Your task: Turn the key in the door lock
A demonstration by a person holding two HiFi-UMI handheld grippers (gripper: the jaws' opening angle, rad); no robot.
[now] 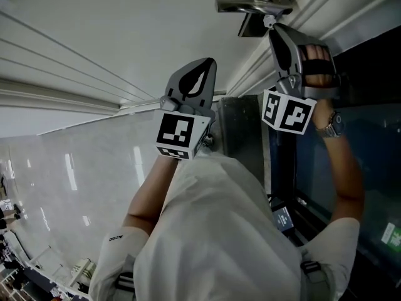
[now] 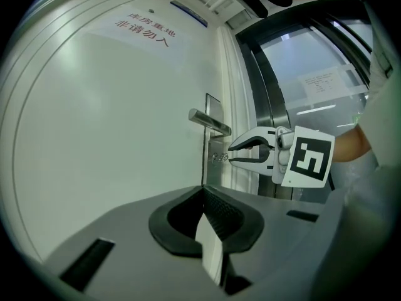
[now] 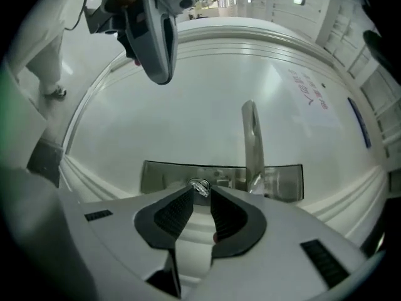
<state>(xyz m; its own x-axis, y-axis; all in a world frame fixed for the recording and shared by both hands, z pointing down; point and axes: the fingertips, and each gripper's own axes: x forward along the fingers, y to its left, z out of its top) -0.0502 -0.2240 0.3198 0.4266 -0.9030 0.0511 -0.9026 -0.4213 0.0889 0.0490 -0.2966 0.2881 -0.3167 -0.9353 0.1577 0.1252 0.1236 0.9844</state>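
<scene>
Holds the right gripper [image 3: 200, 192] up to a long brushed-metal lock plate [image 3: 164, 175] on a flat white door [image 3: 188, 118], jaws parted with a clear gap between them. Has the small silver key [image 3: 199, 186] standing out of that plate at the very mouth of the gap, between the two tips. Shows the ribbed black pads [image 3: 170, 215] close on either side of the key, with neither pressing on it. Shows the straight silver lever handle [image 3: 250, 137] just beyond the jaws and a little to one side, fixed to the same plate.

Holds the left gripper [image 2: 202, 190] well back from the door, pointing roughly level, with jaws closed tip to tip and nothing between them. Looks past those shut jaws to the plate and the key, and to the right gripper's open tips just beside the key. Shows red printed characters [image 2: 143, 30] high above the left jaws on the door face. Shows a dark-framed glass panel [image 2: 313, 86] off to the side, beyond the right gripper.

From the head view, shows both grippers raised toward the door, the right one nearer the handle, with a silver wristwatch [image 1: 330, 125] on the wrist behind it.
</scene>
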